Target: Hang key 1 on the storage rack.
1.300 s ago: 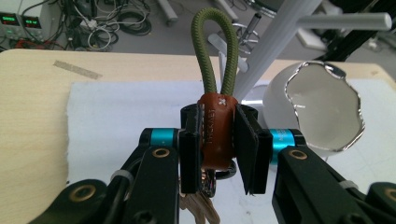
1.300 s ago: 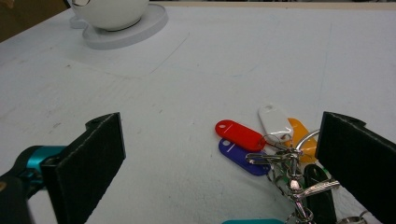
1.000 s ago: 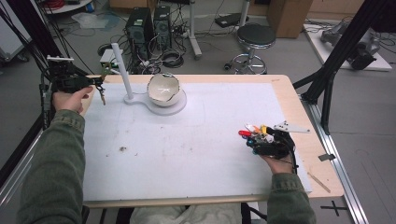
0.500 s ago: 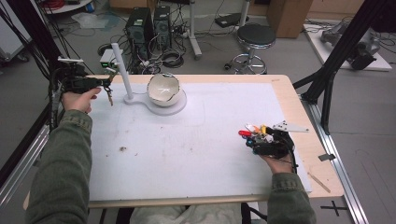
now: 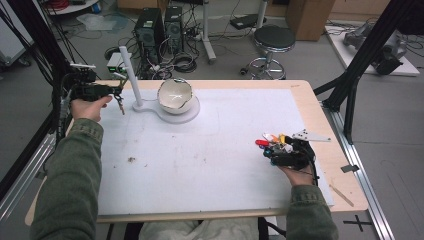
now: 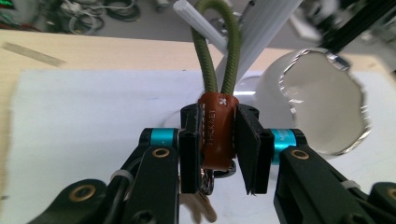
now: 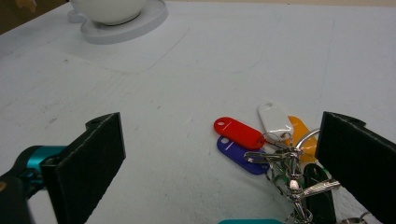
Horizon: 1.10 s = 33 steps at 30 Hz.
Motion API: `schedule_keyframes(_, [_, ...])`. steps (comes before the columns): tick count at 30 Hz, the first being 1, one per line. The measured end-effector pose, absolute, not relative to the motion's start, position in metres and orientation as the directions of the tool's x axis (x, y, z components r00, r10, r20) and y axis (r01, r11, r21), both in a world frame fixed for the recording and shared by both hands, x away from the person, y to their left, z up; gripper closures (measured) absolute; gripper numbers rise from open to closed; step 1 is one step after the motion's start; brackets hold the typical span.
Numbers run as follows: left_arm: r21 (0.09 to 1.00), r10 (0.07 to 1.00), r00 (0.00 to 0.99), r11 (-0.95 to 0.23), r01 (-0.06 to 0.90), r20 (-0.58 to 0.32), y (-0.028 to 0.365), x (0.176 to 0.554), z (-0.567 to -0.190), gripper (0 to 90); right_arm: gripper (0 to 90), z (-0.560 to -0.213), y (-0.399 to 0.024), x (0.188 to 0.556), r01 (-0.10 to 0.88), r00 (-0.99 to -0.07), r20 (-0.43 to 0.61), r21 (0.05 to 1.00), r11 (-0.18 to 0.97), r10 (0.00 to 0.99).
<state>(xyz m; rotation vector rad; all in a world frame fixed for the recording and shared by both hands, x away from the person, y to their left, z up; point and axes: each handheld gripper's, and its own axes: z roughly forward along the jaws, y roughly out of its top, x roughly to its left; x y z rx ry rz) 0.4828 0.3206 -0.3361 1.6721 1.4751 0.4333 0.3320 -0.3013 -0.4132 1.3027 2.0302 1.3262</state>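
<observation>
White matting covers the pale wooden table [image 5: 320, 107], and beyond its far edge the floor is a tangle of cables, computer towers and a round black stool [image 5: 274, 39]. Our landmark sits at the far left of the mat: a white ceramic bowl with a wavy silver rim [image 5: 175, 94], resting on a flat white stand with an upright white post [image 5: 130, 75].

Left of that bowl, the left gripper [image 5: 114, 91] hovers above the table edge, level with the post. From the left gripper view its black jaws are clamped tight on a brown leather key fob [image 6: 217, 135], pads pressing both sides. An olive-green cord loop [image 6: 219, 49] rises out of the fob's top, and the loop's far end lies against the white post [image 6: 268, 32]. Metal rings hang beneath the fob, blurred. The bowl [image 6: 322, 105] shows tipped open just beyond the jaws.

Well away from the bowl, toward the near right of the mat, the right gripper [image 5: 275, 150] rests low on the surface. Its jaws stand wide apart, gripping nothing. Between and just ahead of them lies a bunch of coloured plastic key tags on metal rings [image 7: 273, 144]: red, blue, white, orange, with a black one nearest the right-hand jaw. The bowl's stand [image 7: 126, 25] sits far off behind.
</observation>
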Motion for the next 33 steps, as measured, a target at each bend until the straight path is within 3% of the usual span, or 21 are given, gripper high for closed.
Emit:
schedule_keyframes(4, [0.778, 0.959, 0.229, -0.016, 0.628, -0.165, 0.312, 0.481, -0.336, 62.7, 0.8, -0.413, -0.301, 0.332, 0.489, -0.495, 0.159, 0.864, 0.122, 0.854])
schedule_keyframes(8, [0.769, 0.981, 0.134, 0.021, 0.638, -0.139, 0.311, 0.481, -0.338, 40.5, 0.8, -0.413, -0.301, 0.333, 0.486, -0.497, 0.157, 0.865, 0.125, 0.853])
schedule_keyframes(18, [0.769, 0.976, 0.13, 0.053, 0.637, -0.175, 0.315, 0.471, -0.338, 3.6, 0.8, -0.413, -0.301, 0.333, 0.486, -0.497, 0.157, 0.865, 0.124, 0.853])
schedule_keyframes(33, [0.786, 0.959, 0.211, 0.021, 0.617, -0.191, 0.312, 0.446, -0.337, 1.6, 0.8, -0.413, -0.301, 0.332, 0.49, -0.496, 0.157, 0.863, 0.126, 0.854])
